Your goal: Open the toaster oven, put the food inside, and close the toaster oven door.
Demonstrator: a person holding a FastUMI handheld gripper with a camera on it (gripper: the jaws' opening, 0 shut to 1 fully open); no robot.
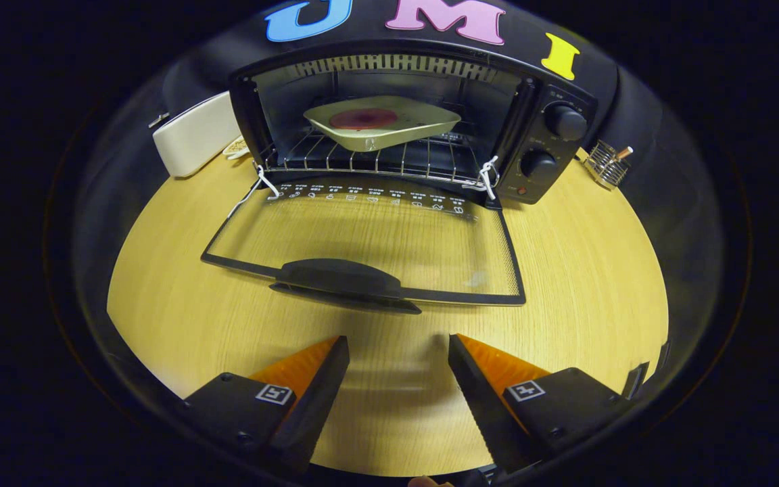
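The black toaster oven (416, 122) stands beyond the fingers, its glass door (369, 247) folded flat; a pale tray (383, 125) holding a red disc (364, 119), perhaps meat, sits on the rack. The gripper (398, 352) hovers wide apart, empty, over the wooden table (579, 270).

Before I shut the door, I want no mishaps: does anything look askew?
The plate on the oven rack looks tilted, and white strings are tied at both door hinges. The gripper is open, empty.
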